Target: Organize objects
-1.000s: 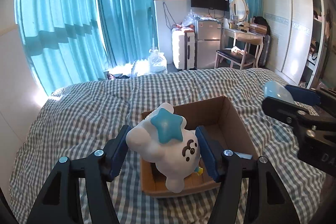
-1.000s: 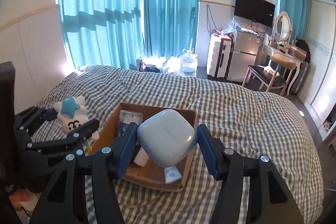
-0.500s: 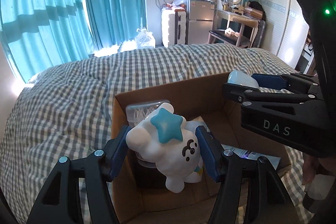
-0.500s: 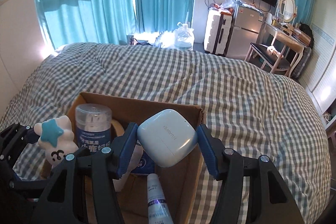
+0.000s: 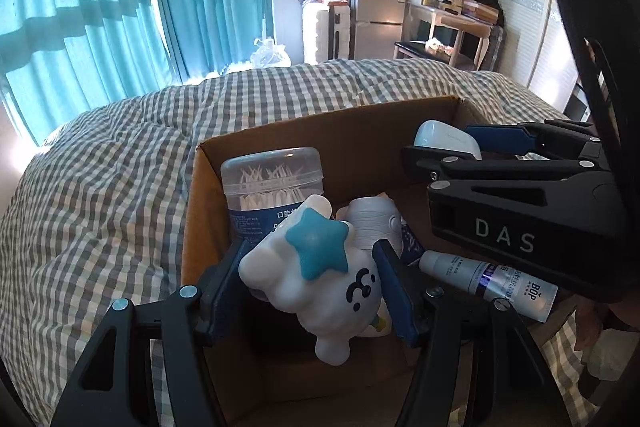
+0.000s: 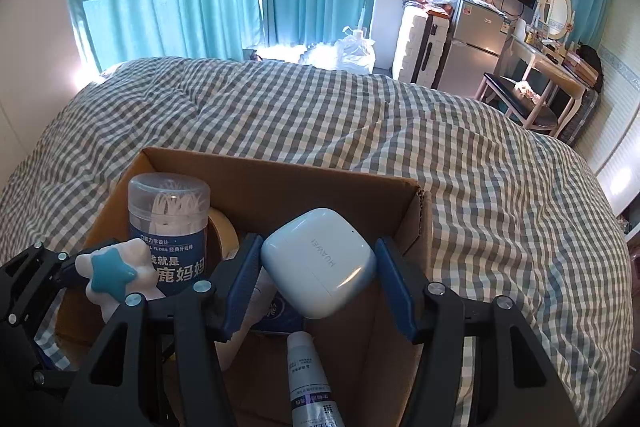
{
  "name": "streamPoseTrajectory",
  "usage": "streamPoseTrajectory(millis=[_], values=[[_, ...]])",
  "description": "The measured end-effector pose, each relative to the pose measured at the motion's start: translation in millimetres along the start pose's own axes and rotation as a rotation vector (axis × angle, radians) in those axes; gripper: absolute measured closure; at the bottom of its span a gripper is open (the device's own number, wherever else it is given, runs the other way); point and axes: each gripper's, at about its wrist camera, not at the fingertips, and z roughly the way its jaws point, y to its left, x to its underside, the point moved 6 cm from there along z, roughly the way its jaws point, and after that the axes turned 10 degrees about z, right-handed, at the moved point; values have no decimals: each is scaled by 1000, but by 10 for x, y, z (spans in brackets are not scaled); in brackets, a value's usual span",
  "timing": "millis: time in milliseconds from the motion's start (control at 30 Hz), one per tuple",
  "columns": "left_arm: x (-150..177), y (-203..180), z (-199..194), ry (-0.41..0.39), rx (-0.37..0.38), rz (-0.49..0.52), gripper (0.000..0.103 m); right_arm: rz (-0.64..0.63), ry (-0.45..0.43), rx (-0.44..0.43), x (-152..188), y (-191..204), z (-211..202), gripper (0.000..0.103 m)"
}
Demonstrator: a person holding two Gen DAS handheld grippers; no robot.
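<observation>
Left tongs [image 5: 312, 291] pinched a white plush toy [image 5: 320, 291] with a teal star on its head and a small black face mark, held tilted over the near-left part of the cardboard box [image 5: 320, 131]. Right tongs [image 6: 318, 277] pinched a pale blue earbuds case [image 6: 318, 273], glossy, rounded, HUAWEI-branded, over the box's right side. Box sat on the checked bed [image 6: 480, 167]; inside: floss-pick jar [image 6: 170, 223], tube [image 6: 310, 383].
</observation>
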Motion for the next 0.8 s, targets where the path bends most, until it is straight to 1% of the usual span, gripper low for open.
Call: streamPoseTrajectory(millis=[133,267,300,333,367,400,433,500,567,667,700,733,767,800], values=[[11,-16,-4,2,9,-2,37,2,-1,9,11,0,-20,45],[3,-37,-23,10,36,-16,36,-2,-11,0,15,28,-89,45],[-9,-52,-43,6,43,-15,31,-4,-15,-1,22,36,-109,45],[-21,-80,-80,-3,45,-7,24,-2,-15,3,19,39,-123,45],[-35,-98,-111,-10,41,2,21,-1,-20,6,16,41,-154,42],[-45,-117,-149,-19,34,12,20,0,-26,7,2,40,-183,38],[-52,-136,-198,-28,26,25,20,4,-36,7,-6,40,-233,37],[-52,-157,-281,-30,19,33,20,15,-54,10,-36,23,-336,30],[-60,-170,-363,-33,18,32,20,34,-69,14,-70,3,-441,27],[-71,-144,-537,-45,-6,36,19,62,-95,8,-126,-41,-674,23],[-83,-130,-599,-51,-15,37,15,63,-104,4,-141,-43,-749,23],[-107,-111,-684,-60,-29,39,8,64,-116,2,-159,-48,-833,22],[-131,-91,-760,-71,-40,39,7,64,-133,7,-186,-49,-951,22],[-162,-68,-842,-87,-52,38,7,63,-147,12,-203,-50,-1036,19]])
